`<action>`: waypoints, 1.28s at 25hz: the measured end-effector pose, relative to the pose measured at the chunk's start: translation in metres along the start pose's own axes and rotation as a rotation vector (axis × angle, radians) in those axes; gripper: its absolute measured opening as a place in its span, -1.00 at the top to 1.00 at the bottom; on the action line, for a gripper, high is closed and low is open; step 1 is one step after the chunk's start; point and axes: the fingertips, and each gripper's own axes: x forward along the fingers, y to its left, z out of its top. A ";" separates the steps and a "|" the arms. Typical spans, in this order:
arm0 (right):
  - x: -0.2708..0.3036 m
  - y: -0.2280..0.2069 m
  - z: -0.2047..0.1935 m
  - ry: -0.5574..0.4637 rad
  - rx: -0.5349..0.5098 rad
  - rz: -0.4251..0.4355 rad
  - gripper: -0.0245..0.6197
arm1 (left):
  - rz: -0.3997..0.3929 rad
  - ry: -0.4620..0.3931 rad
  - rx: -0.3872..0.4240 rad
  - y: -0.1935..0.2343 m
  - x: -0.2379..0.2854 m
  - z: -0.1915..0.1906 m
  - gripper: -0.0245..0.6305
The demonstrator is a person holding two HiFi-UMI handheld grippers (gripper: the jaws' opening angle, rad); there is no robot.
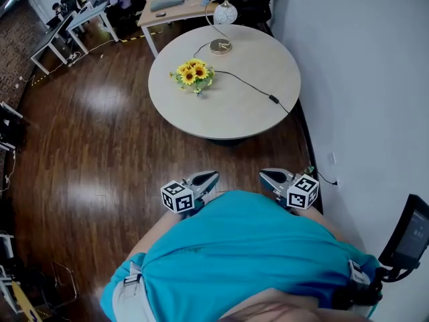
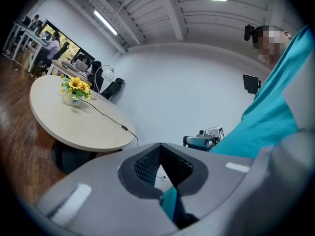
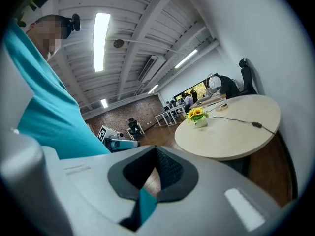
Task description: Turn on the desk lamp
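The person in the teal shirt [image 1: 234, 253] is standing back from the round table [image 1: 228, 116], holding both tools in close at the waist. The left gripper [image 1: 209, 178] is showing its jaws pressed together, tips meeting, nothing between them. The right gripper [image 1: 269, 176] is doing the same, pinched closed and empty. The desk lamp [image 1: 220, 44] is sitting at the table's far edge, well apart from both grippers, its thin neck arching up to a round head. Its cord [image 1: 248, 84] is trailing across the tabletop beside the sunflowers [image 1: 193, 74], with an inline switch [image 1: 273, 99] lying near the right rim.
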 end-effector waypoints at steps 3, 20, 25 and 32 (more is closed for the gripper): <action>-0.027 -0.060 0.038 -0.019 -0.009 0.045 0.92 | 0.051 -0.027 0.036 0.001 0.063 0.025 0.86; -0.076 -0.200 0.138 -0.108 0.028 0.026 0.92 | 0.086 -0.040 0.034 0.021 0.193 0.092 0.86; -0.006 -0.271 0.144 -0.087 0.015 -0.057 0.92 | 0.060 -0.058 -0.006 0.134 0.205 0.133 0.86; 0.052 -0.341 0.147 -0.091 0.085 -0.201 0.92 | -0.061 0.078 -0.023 0.217 0.234 0.147 0.86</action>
